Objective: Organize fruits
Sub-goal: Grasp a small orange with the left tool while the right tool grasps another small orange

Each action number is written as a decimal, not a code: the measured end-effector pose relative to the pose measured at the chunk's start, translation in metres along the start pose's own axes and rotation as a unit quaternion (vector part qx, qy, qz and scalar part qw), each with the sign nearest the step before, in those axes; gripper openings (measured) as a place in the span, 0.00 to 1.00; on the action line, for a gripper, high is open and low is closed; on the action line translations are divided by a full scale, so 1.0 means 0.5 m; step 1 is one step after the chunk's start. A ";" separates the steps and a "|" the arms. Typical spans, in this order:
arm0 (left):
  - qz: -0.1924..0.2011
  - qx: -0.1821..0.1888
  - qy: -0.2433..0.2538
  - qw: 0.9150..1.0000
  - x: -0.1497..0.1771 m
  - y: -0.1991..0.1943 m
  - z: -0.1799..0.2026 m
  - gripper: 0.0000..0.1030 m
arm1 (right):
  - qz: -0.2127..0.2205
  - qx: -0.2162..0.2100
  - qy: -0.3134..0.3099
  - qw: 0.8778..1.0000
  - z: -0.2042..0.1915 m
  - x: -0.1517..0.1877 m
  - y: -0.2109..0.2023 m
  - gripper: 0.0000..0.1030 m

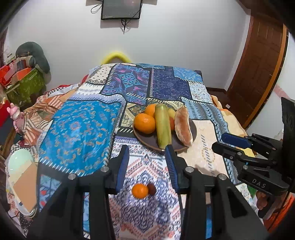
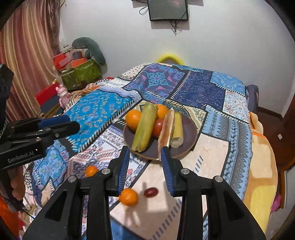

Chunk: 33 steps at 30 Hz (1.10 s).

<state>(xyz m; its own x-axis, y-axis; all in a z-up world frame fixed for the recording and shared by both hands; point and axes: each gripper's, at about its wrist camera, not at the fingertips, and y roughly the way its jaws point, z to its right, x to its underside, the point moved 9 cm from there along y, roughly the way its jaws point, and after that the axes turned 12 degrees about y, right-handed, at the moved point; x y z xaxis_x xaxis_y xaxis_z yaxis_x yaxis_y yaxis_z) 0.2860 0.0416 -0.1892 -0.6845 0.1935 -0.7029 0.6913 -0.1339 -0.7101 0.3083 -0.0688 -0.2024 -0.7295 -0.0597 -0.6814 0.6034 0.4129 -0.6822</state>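
White walls frame the room, a dark wall-mounted screen (image 1: pixel 121 9) up high, a wooden door (image 1: pixel 258 64) off to one side, and down below a bed draped in a busy patchwork bedspread (image 1: pixel 79 133) of blues and patterns. Sitting on that spread is a dark brown plate (image 2: pixel 189 133), and it's loaded: two oranges (image 1: pixel 144 123) at the left and back, a long green-yellow vegetable, gourd-like (image 2: pixel 144 127), lying across the middle, a red tomato-like fruit (image 2: pixel 158 127) tucked behind it, a bread roll (image 1: pixel 183 127) and a yellowish stalk piece (image 2: pixel 177 129) alongside.

Now the left gripper (image 1: pixel 147 153), hovering above the bedspread, jaws parted with clear air between the blue pads, nothing in its grasp. Beneath it, on the cloth and well short of the plate, lies a small orange (image 1: pixel 140 190) with a dark reddish fruit (image 1: pixel 151 188) touching its side.

Over to the right gripper (image 2: pixel 144 153), same story: jaws apart, empty, pointing toward the plate's near rim. On the bedspread below it sit another small orange (image 2: pixel 128 196) by the left finger and, just beside it but apart, a dark red grape-like fruit (image 2: pixel 151 192). In the right wrist view the first small orange shows farther left on the cloth.

Off to the bedside, a pink toy figure (image 2: pixel 63 95) and stacked boxes (image 2: pixel 77 70) against striped curtains (image 2: pixel 27 55).
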 end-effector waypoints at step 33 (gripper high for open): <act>-0.086 0.045 -0.003 0.995 0.194 0.101 -0.022 0.53 | -0.108 0.048 0.021 0.993 -0.018 0.199 0.114 0.42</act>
<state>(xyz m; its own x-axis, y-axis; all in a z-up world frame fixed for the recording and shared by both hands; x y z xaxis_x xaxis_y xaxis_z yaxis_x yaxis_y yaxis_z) 0.2569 0.0643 -0.2927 -0.7922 0.2158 -0.5709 0.5405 -0.1862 -0.8204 0.2675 -0.0432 -0.3067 -0.8564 -0.0989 -0.5068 0.4586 0.3053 -0.8345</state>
